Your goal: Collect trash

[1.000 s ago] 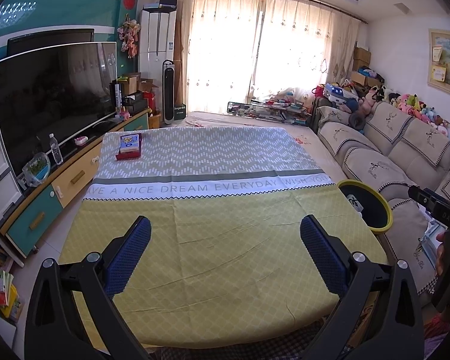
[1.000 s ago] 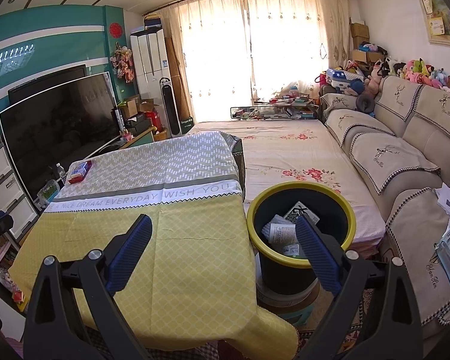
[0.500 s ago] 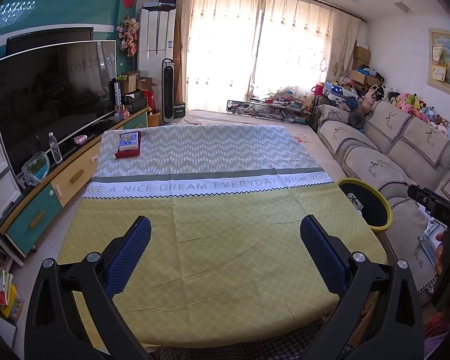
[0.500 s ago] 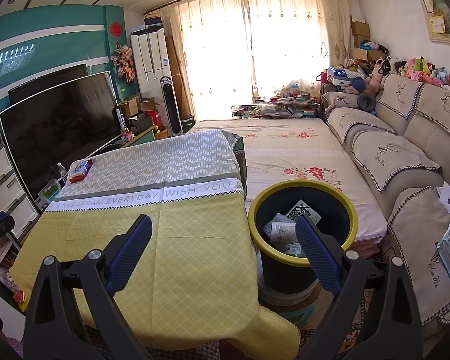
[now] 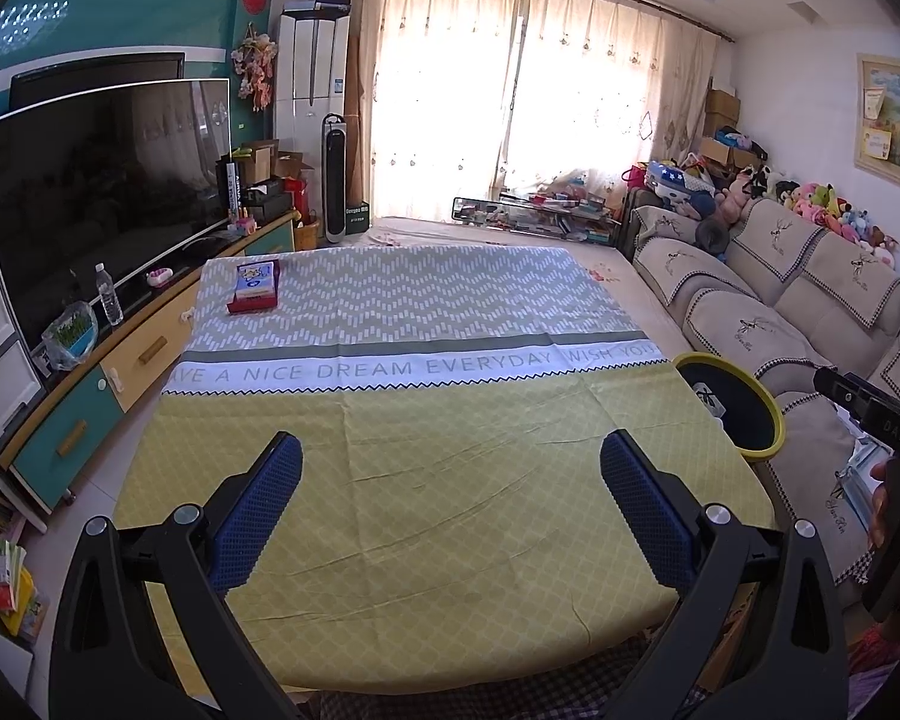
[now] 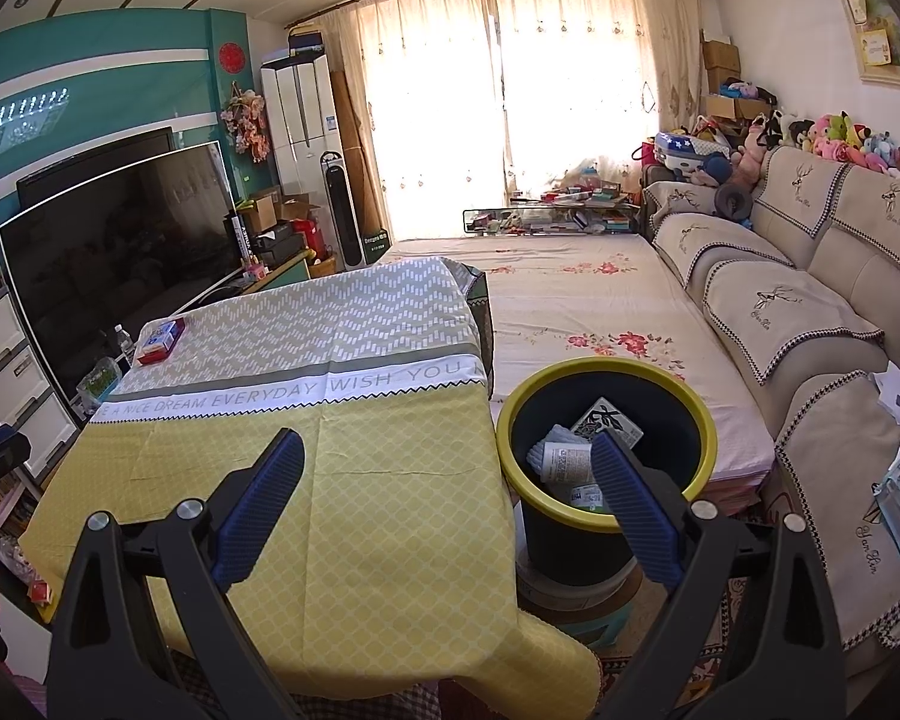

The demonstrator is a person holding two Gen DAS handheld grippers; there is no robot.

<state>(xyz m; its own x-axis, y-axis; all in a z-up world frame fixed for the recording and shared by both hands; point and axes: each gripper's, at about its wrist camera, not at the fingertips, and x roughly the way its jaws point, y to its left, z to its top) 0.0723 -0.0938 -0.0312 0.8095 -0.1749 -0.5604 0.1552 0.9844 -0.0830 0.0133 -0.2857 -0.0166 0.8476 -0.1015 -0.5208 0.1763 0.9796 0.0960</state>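
Left view: my left tongs [image 5: 450,501] gape wide, empty, over the tablecloth [image 5: 438,480]; bin [image 5: 729,408] at right edge.

Right view: my right tongs [image 6: 447,495] gape wide, empty; bin [image 6: 609,369] lower centre, upright, holding wrappers [image 6: 564,462].

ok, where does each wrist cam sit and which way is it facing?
Left wrist: on the left hand-held gripper, facing across the clothed table toward the curtains; its open fingers show, and the right hand-held gripper at the right edge.
Right wrist: on the right hand-held gripper, over the table's right side, facing the bin; open fingers show.
Shared: table, bin, red box, TV.
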